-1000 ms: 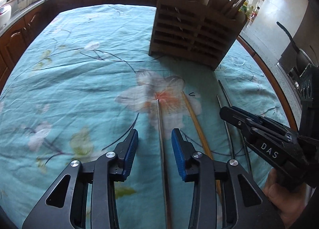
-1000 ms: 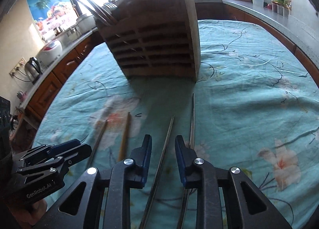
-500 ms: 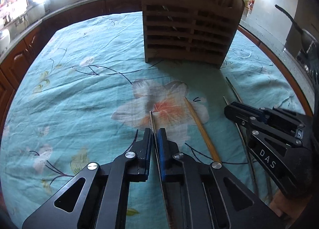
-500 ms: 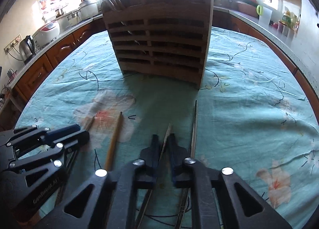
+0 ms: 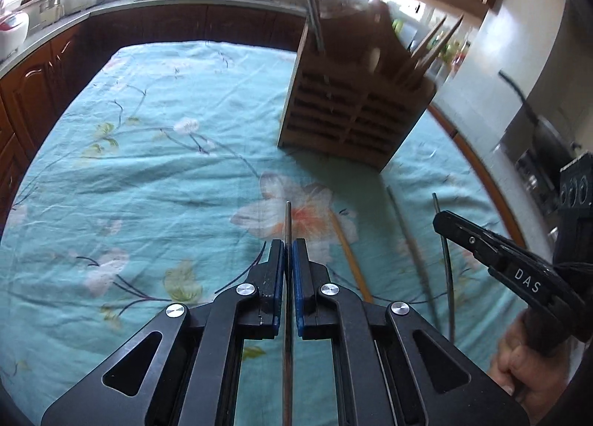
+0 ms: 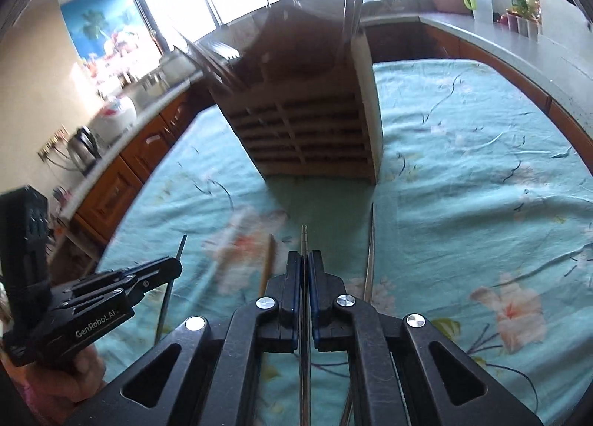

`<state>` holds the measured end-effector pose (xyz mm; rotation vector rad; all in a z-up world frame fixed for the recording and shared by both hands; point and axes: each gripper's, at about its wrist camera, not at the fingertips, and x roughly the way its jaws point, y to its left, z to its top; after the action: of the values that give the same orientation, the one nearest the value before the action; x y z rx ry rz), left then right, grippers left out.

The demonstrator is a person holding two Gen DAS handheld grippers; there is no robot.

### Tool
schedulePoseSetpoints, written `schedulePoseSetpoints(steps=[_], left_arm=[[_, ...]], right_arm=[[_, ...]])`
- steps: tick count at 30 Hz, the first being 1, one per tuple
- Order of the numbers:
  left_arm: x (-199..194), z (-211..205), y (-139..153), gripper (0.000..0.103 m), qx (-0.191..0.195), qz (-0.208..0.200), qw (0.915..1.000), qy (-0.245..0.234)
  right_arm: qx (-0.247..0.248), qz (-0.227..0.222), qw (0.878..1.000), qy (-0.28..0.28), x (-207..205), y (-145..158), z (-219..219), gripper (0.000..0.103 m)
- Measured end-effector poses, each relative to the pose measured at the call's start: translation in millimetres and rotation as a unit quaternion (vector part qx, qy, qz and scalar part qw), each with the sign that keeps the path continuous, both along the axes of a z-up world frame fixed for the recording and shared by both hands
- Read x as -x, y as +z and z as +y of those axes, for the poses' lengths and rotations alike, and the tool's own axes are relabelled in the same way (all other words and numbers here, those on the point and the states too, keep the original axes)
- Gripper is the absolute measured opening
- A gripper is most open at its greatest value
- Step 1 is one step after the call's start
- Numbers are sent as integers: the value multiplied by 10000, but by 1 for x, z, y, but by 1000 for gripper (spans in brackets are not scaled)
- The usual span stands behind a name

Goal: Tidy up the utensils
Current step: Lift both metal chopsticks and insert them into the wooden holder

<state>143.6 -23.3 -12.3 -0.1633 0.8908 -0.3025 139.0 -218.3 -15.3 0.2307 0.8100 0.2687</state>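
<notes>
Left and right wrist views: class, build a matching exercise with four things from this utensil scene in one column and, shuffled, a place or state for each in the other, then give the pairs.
Things:
1. left gripper
2. wooden chopstick
3. wooden utensil holder
4. right gripper

Places or states:
A. stands upright on the floral tablecloth, utensils sticking out of its top
B. lies loose on the cloth between the two grippers
C. shut on a metal chopstick, seen in the left wrist view
D. shut on a metal chopstick, seen in the right wrist view

Pairs: 1-C, 2-B, 3-A, 4-D
</notes>
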Motion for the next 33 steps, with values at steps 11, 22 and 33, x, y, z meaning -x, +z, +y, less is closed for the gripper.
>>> schedulePoseSetpoints(steps=[11,22,33], left_arm=[[26,12,62,4,500,-674,9964,-84],[35,13,89,4,566,-974,9935,-138],[30,15,104,4,607,-1172,9912,-79]], right_arm=[[-353,-813,9960,-148,25,64,-14,4],[-411,-1266,9909,-208,35,100,-25,4],[-425,-1406,9889,-241,30,108,-31,4]])
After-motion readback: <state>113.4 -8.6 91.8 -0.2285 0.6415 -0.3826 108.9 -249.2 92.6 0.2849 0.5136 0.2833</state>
